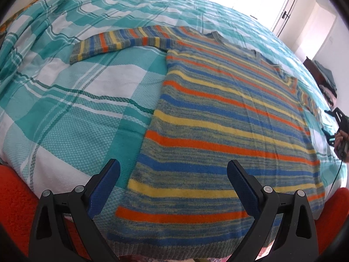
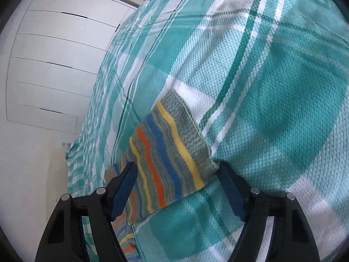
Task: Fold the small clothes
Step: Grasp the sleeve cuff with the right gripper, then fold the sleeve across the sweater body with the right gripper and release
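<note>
A striped knit sweater in orange, yellow, blue and grey lies flat on the bed, hem toward me, left sleeve spread out to the left. My left gripper is open above the hem's left part, touching nothing. In the right wrist view the right sleeve lies on the cover, cuff pointing up. My right gripper is open, its fingers on either side of the sleeve end. The right gripper also shows in the left wrist view at the far right edge.
The bed has a teal and white plaid cover. Red fabric lies at the near edge. White closet doors stand beyond the bed. A pile of clothes sits at the far right.
</note>
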